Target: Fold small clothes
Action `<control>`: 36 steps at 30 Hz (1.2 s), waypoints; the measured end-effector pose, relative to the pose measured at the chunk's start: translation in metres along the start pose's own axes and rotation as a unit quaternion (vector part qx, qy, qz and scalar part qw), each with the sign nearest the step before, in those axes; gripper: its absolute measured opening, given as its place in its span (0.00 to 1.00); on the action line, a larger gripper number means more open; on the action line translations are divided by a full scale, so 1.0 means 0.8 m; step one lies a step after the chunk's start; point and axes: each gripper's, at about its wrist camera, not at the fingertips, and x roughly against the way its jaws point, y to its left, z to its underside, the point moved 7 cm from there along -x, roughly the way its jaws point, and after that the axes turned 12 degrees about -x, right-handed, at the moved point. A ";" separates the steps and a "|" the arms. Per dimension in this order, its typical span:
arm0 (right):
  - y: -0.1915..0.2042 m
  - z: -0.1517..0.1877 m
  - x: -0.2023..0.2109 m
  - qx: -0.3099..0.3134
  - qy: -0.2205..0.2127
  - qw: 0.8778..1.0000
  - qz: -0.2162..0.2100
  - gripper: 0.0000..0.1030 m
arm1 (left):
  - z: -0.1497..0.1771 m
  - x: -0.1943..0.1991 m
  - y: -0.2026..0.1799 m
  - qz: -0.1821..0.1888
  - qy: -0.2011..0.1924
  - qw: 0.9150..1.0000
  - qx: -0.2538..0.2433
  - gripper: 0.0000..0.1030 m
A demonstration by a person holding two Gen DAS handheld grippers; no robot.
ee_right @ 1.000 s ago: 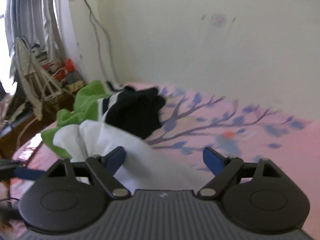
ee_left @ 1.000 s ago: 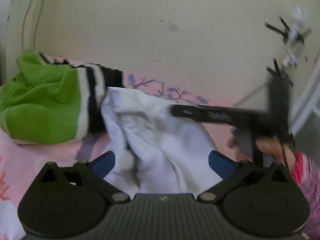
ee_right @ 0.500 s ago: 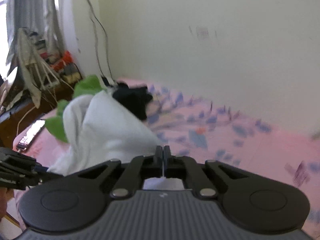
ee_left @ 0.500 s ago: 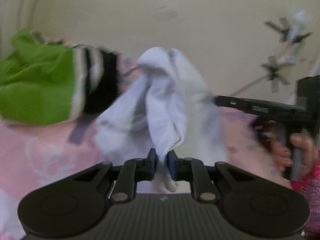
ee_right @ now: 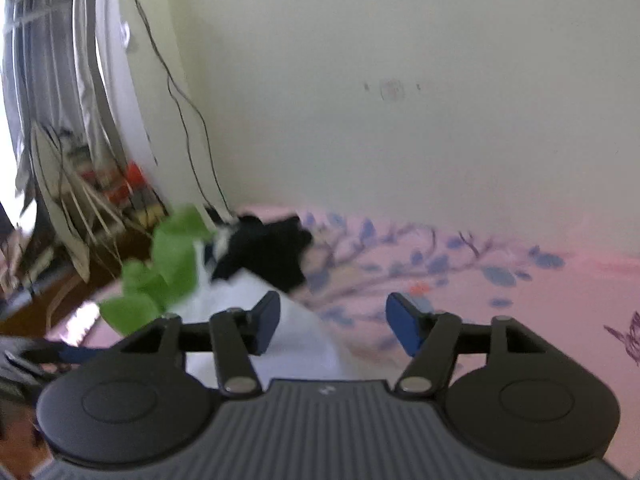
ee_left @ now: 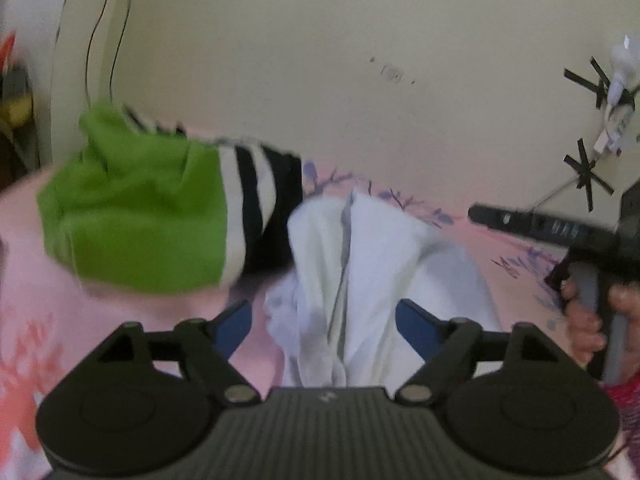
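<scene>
Both my tongs have just been opening. My left tongs [ee_left: 323, 316] stand apart around the white cloth [ee_left: 372, 280] without pinching it; my right tongs [ee_right: 332, 322] gape, gripping nothing. The cloth lies heaped on the bed [ee_right: 520, 300], touching the green garment [ee_left: 140, 216].

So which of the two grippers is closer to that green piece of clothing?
Left. The left gripper sits just in front of the green garment, straddling the white cloth. The right gripper is farther off, beyond that cloth.
</scene>
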 end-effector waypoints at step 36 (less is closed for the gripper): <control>0.090 0.013 -0.107 0.063 0.085 0.992 -0.069 0.53 | -0.024 -0.067 -0.015 0.264 0.031 0.961 0.079 0.05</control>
